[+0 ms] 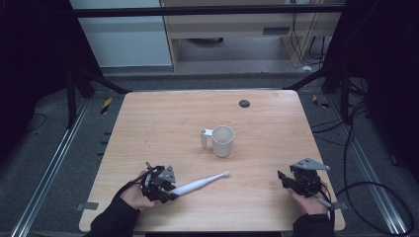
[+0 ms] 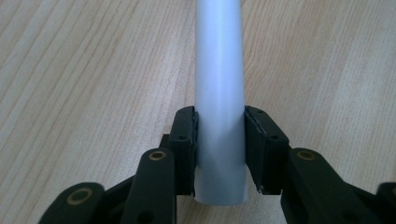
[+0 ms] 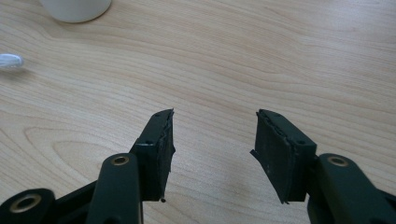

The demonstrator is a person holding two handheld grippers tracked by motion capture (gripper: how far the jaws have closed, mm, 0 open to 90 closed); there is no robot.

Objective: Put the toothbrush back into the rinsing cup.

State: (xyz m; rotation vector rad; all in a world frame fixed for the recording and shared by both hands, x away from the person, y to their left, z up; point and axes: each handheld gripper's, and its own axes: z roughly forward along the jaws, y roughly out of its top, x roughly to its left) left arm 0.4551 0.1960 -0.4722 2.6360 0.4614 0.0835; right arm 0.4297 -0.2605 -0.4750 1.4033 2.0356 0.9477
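Observation:
A white electric toothbrush [image 1: 200, 183] lies near the table's front left, its head pointing right toward the middle. My left gripper [image 1: 165, 190] is shut on its thick handle end; in the left gripper view the two pads [image 2: 186, 140] press both sides of the toothbrush handle [image 2: 219, 93]. A white mug [image 1: 222, 140] with its handle to the left stands upright at the table's centre. My right gripper [image 1: 282, 178] rests at the front right, open, nothing between its fingers [image 3: 159, 144]. The mug's base [image 3: 77, 9] and the brush tip [image 3: 10, 60] appear in the right gripper view.
The wooden table [image 1: 148, 123] has a small dark round spot [image 1: 244, 103] near its far edge. Cables trail on the floor to the right [image 1: 356, 148]. Bare wood lies between the mug and both grippers.

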